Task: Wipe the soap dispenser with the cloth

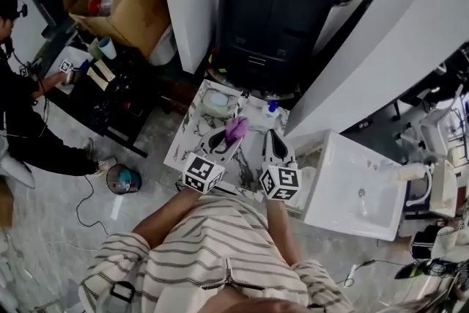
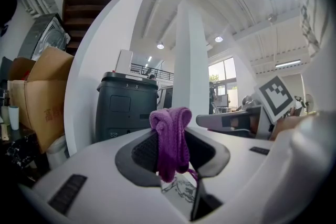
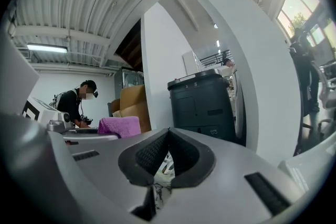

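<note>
Right, my left gripper [image 2: 170, 150] is pinching the purple cloth [image 2: 170, 134] over the marble counter [image 1: 189, 134], which stands in front of the black bin [image 1: 278, 4]. My right gripper [image 3: 167, 145] is pressed together, empty. The soap dispenser [image 1: 272, 109] stands at the bin's foot. The white sink [image 1: 333, 190] lies to the bin's right.

No words or numbers can be read. The cardboard box [image 2: 44, 110] bears faint reddish print, too blurred to make out. One marker cube [image 1: 203, 173] shows only a black-and-white square pattern, as does the second marker cube [image 1: 281, 182].
</note>
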